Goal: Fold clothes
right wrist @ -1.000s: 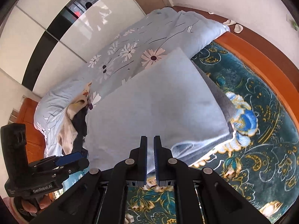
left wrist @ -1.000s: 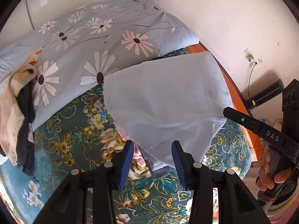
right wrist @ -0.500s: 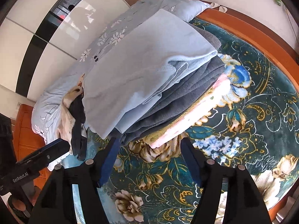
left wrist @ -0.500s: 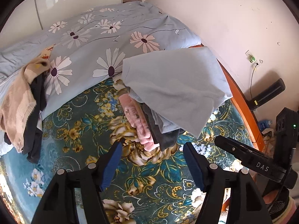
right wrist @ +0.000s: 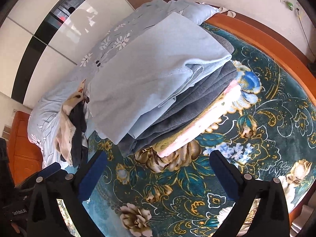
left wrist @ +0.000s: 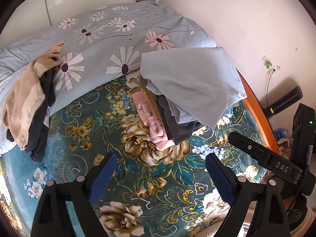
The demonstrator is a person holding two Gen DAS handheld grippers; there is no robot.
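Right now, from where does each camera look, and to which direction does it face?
Left wrist: sits on the left claw, open, looking over the floral bedspread at the folded stack; the right claw's body shows at right.
Right wrist: sits on the right claw, open, facing the same stack from its other side; the left claw shows low at left.
Both share the stack, the unfolded pile and the daisy quilt.

Left gripper (left wrist: 160, 169): fingers spread wide, blue pads facing each other, nothing between them.
Right gripper (right wrist: 158, 167): fingers equally wide apart, empty, angled downward; seen at the right edge of the left view.
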